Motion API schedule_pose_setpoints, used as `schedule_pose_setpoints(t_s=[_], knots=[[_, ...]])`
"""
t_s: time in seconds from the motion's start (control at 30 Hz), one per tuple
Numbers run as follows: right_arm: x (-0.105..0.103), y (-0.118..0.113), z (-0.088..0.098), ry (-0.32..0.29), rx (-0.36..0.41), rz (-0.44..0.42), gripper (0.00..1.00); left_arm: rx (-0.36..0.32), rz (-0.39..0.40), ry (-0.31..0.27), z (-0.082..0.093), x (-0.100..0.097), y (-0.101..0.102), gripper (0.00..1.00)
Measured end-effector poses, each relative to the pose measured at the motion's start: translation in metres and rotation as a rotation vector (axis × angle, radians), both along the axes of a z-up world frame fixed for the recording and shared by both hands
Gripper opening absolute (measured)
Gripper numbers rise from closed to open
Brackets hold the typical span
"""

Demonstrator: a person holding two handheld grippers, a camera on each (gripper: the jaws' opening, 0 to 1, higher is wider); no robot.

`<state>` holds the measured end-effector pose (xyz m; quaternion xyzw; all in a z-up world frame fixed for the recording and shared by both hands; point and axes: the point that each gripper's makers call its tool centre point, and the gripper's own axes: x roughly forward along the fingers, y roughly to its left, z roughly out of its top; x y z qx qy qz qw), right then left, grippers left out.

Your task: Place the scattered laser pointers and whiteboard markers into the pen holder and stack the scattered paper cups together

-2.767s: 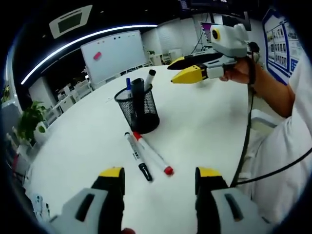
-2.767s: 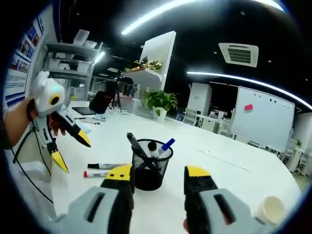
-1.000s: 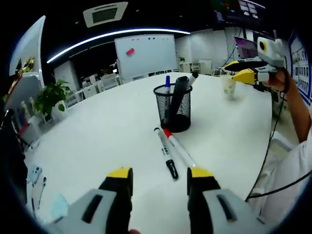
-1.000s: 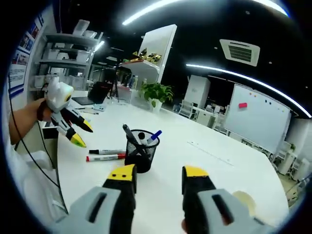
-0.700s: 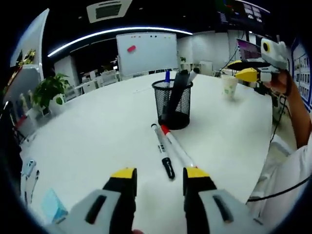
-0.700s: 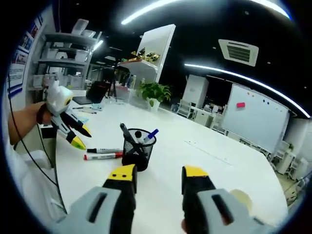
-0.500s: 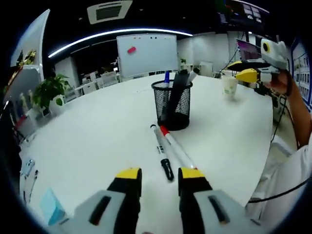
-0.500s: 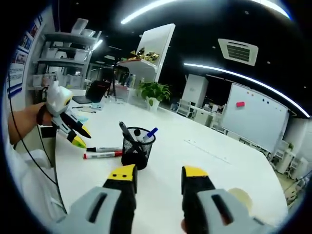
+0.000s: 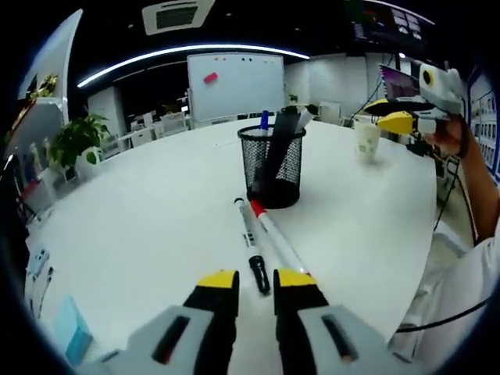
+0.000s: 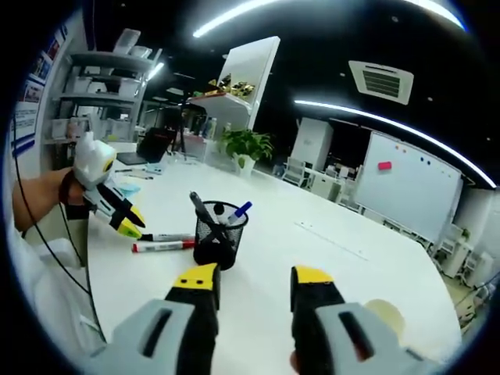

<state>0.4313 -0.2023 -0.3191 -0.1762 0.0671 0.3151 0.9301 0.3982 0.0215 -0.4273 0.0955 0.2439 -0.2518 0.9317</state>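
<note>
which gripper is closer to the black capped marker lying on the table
Left. The left gripper hovers right at the black-capped marker, by its cap; the right gripper is away past the pen holder.

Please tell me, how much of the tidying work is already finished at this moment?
Done: several pens stand in the black mesh pen holder. In hand: nothing; the left gripper hangs over the black-capped marker and red-capped marker lying on the white table. Left: both markers, and the paper cup near the empty right gripper.

Left tongs [image 9: 255, 279] nearly closed, empty; right tongs [image 10: 252, 278] spread apart.
</note>
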Motion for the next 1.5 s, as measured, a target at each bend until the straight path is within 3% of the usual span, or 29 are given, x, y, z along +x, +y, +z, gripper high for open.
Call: schedule_pose_setpoints(t_s=[0.17,0.63,1.07,1.5], knots=[[0.001,0.000,-0.001,0.000,-0.003,0.001,0.36,-0.016,0.016,-0.022,0.002,0.003,0.002,0.17],[0.001,-0.001,-0.001,0.002,-0.011,0.005,0.36,-0.025,-0.003,-0.005,-0.005,0.002,-0.004,0.16],[0.000,-0.005,0.015,-0.064,0.005,-0.008,0.33,-0.018,0.001,-0.009,-0.010,0.001,-0.007,0.13],[0.000,-0.006,0.014,-0.064,-0.006,-0.005,0.33,-0.030,0.009,-0.013,-0.010,-0.001,-0.010,0.10]])
